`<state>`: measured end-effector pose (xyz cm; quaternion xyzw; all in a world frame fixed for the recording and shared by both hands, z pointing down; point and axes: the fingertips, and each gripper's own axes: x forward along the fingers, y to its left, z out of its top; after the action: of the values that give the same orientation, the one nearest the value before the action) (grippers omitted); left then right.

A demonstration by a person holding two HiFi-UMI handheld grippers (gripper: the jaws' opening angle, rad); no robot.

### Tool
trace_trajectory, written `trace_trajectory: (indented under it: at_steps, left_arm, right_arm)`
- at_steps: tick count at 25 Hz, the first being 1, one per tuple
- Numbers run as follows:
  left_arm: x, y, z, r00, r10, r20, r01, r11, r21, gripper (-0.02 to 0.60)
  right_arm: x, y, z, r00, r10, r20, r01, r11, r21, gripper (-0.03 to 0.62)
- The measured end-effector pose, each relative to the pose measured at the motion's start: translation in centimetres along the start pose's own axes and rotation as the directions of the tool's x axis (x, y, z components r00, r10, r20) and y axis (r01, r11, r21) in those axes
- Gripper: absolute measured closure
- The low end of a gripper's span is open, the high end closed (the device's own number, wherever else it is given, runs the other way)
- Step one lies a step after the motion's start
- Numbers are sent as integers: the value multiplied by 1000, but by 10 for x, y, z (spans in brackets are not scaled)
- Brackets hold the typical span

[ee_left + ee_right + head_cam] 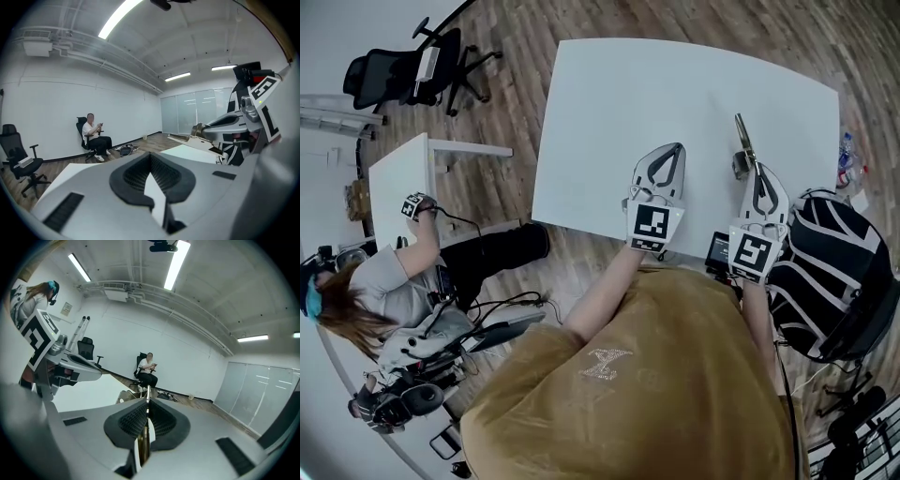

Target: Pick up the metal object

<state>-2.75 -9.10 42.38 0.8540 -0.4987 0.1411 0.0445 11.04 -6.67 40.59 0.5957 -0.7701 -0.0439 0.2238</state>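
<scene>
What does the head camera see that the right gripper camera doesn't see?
Only the head view shows the black backpack with pale stripes next to the table, and the person's brown shirt from above. Only the right gripper view shows the ceiling light and a person sitting in a chair by the far wall. Both show the white table, the left gripper, and the thin metal object pinched in the right gripper.

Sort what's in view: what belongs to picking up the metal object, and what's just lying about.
Job in hand:
metal object, clamped in the right gripper
table under it

Lying about:
left gripper, shut, empty
bag
office chair
side table
</scene>
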Motion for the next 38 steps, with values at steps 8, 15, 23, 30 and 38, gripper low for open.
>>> trace_trajectory:
  at_steps: [8, 15, 23, 30, 38]
  left_arm:
    - [-15, 14, 57, 988, 61, 143, -64, 998, 20, 575]
    - [-27, 26, 99, 961, 104, 256, -97, 994, -43, 575]
    - [-30, 23, 106, 956, 119, 270, -116, 993, -27, 575]
    - [-26, 25, 105, 960, 117, 253, -114, 993, -24, 575]
    - [-22, 22, 101, 964, 110, 244, -108, 994, -21, 575]
  right_arm:
    - [-15, -19, 40, 994, -40, 101, 36, 999, 40, 583]
    - [-24, -32, 60, 988, -69, 141, 60, 996, 68, 583]
    - [-30, -43, 60, 984, -83, 161, 64, 991, 117, 583]
    - [-36, -49, 66, 980, -106, 171, 81, 986, 147, 583]
    - [-37, -51, 61, 979, -110, 169, 83, 983, 162, 583]
